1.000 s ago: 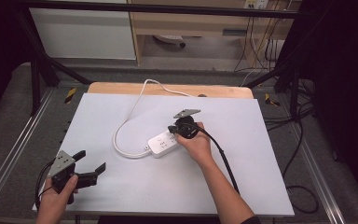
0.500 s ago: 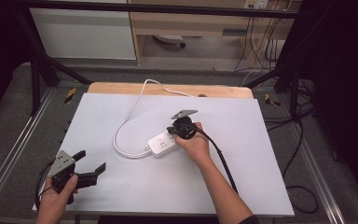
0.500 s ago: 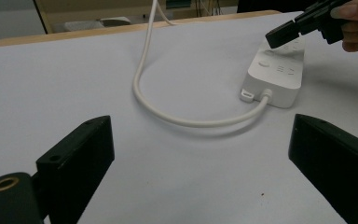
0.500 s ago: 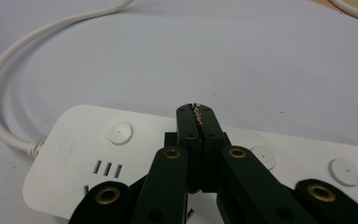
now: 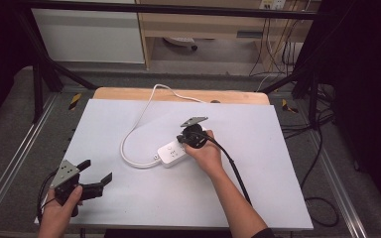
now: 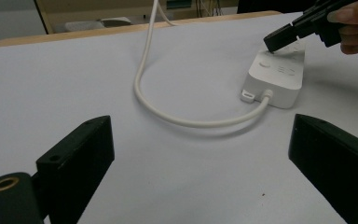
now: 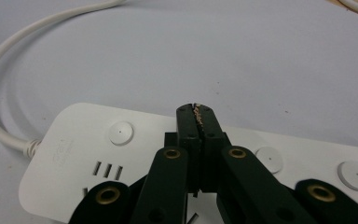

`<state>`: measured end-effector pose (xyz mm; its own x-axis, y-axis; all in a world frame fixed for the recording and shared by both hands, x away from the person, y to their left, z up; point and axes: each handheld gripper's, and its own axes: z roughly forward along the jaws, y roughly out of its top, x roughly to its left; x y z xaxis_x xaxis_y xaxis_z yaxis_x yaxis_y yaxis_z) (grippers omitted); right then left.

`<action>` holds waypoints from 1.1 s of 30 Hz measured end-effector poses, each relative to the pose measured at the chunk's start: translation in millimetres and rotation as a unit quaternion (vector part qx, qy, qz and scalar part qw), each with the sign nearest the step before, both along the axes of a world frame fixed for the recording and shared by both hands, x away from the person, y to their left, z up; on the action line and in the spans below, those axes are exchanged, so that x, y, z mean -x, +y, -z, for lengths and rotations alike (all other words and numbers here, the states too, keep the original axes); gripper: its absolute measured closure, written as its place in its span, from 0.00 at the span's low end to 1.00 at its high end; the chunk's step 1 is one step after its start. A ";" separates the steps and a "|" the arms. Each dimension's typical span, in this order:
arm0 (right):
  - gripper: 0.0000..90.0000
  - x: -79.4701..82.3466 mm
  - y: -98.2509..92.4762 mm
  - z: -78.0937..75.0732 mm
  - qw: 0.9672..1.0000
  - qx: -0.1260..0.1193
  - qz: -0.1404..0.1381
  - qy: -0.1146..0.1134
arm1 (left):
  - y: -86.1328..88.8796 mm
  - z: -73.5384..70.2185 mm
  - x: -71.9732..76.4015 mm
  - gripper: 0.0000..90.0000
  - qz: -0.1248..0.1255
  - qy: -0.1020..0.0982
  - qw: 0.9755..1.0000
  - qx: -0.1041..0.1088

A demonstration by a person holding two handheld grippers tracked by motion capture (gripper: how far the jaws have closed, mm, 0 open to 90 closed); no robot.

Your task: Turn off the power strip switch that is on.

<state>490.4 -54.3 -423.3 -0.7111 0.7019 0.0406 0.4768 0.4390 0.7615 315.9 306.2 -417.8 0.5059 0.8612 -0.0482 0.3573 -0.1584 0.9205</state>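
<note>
A white sheet [image 5: 129, 198] covers a wooden table [image 5: 129, 93] set inside a dark metal frame, with shelving and loose wires behind. Near the middle of the sheet a white power strip [image 5: 172, 153] lies flat, and its white cable [image 5: 129, 136] is seen looping to the left and running off over the far edge.

The right gripper [image 7: 199, 109] is held over the strip with its jaws pressed together and nothing between them; the closed tips are pointed down at the strip's top face, between the round switch buttons [image 7: 120, 133]. Whether the tips touch the plastic cannot be told. The left gripper [image 5: 95, 173] is held near the front left corner of the sheet, well apart from the strip, with its jaws spread wide and empty.

The strip is judged to be a light, rigid plastic block with a smooth, somewhat slippery shell, likely to slide on the sheet if pushed sideways. It would best be taken across its narrow width near the cable end. The cable is judged to be springy and may drag the strip.
</note>
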 end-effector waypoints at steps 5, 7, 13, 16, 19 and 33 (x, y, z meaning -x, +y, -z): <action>1.00 -0.2 0.4 0.4 1.000 0.002 -0.001 0.001 | -0.1 0.1 -0.3 0.07 0.000 0.000 1.000 -0.001; 1.00 -0.2 0.6 0.3 1.000 0.003 -0.001 0.001 | -0.2 0.2 -0.2 0.07 0.000 0.000 1.000 -0.001; 1.00 -0.2 2.1 2.3 1.000 0.009 -0.001 -0.002 | -0.4 0.0 0.0 0.07 0.002 0.000 1.000 -0.002; 1.00 -0.5 1.7 2.9 1.000 0.009 -0.001 -0.002 | -0.5 0.2 0.0 0.07 0.002 0.001 1.000 -0.001; 1.00 -0.6 1.5 2.8 1.000 0.011 -0.001 -0.003 | -0.7 0.2 -0.1 0.07 0.002 0.001 1.000 -0.001; 1.00 -1.9 -0.3 2.9 1.000 0.001 0.001 0.008 | -0.9 0.2 0.2 0.07 0.000 0.001 1.000 -0.004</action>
<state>492.3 -54.6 -426.3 -0.7088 0.7035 0.0507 0.4903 0.4398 0.7524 315.6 305.3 -418.0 0.5060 0.8615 -0.0419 0.3583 -0.1657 0.9188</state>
